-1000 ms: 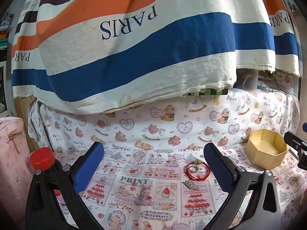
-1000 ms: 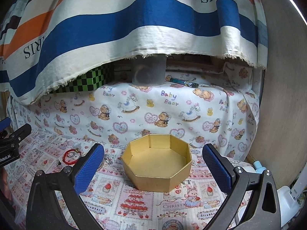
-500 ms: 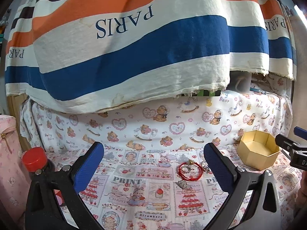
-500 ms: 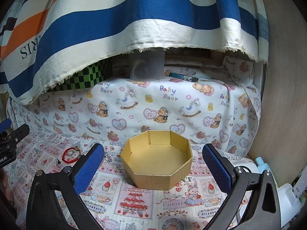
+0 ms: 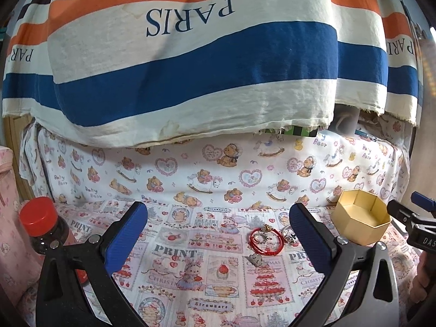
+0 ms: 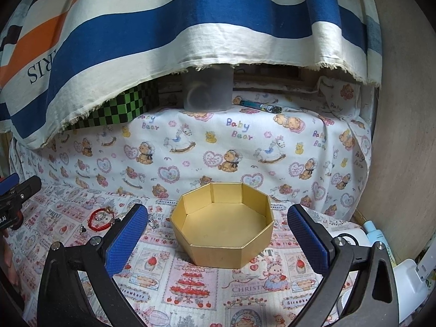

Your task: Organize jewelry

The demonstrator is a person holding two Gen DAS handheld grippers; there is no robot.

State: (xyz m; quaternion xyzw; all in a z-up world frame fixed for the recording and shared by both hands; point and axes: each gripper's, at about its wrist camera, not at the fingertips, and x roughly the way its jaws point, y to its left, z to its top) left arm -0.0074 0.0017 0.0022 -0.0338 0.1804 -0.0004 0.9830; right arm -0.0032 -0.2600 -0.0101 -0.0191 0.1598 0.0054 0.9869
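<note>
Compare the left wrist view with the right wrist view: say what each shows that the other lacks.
Only the left wrist view shows the red-capped bottle and a small grey charm. Only the right wrist view shows the pen, the translucent container and the white bottles at right. Both show the gold octagonal box, empty, and the red cord bracelet on the printed cloth.

A red cord bracelet is laid flat beside small silver pieces, near an open, empty gold octagonal box.
</note>
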